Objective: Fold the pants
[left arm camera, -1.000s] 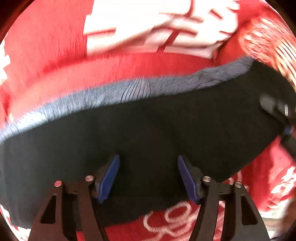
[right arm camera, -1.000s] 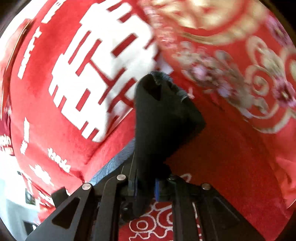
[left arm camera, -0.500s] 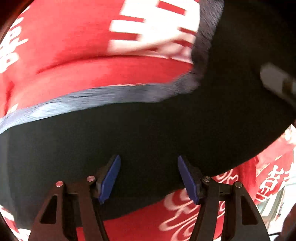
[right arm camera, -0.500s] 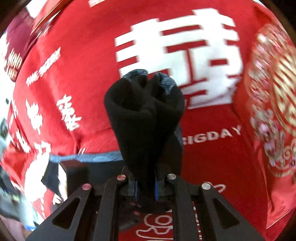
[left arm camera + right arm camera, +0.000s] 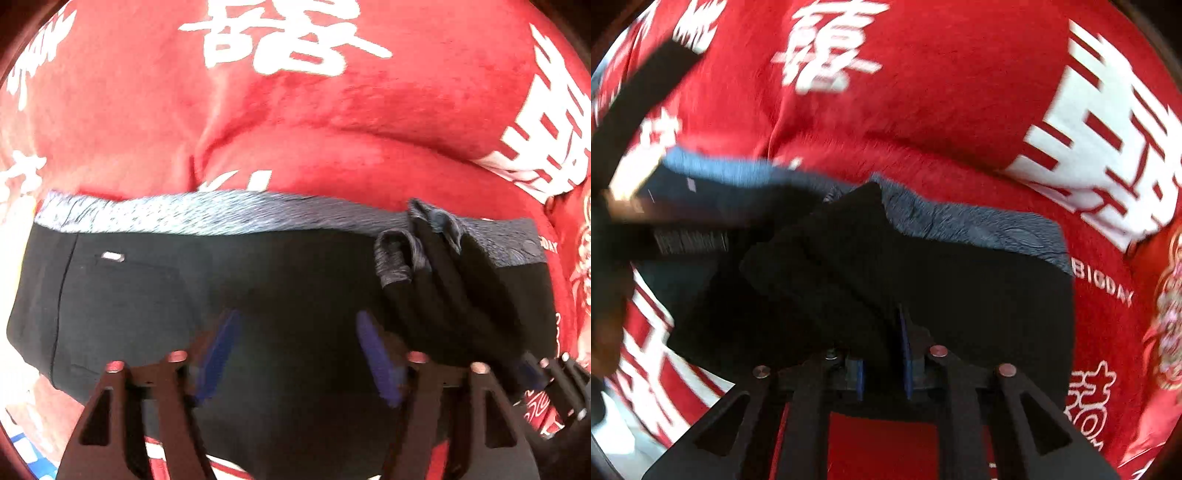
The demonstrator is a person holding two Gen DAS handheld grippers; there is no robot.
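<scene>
Surface is covered by a red blanket (image 5: 332, 122) with large white characters; gold floral print is seen at its right edge in the right wrist view. Whether a bed or a tabletop lies under it cannot be told. Little of the room is shown, only pale blurred patches at the lower left of both views.

Black pants (image 5: 155, 295) are laid flat across the blanket, with the grey-blue heathered waistband (image 5: 221, 214) along the far edge. A small light tag (image 5: 112, 256) is seen on the left part.

Left gripper (image 5: 297, 354): jaws have just been opening and are spread wide, blue pads (image 5: 218, 354) well apart over the black cloth. Nothing is pinched between them; contact with the fabric below cannot be told.

Right gripper (image 5: 882, 363): jaws have just been opening slightly but are set narrow, with a bunched fold of the pants (image 5: 831, 266) clamped between them. In the left wrist view the same bunch is seen rising from the right gripper (image 5: 532, 369) at the lower right, with waistband cloth rolled at its top.
</scene>
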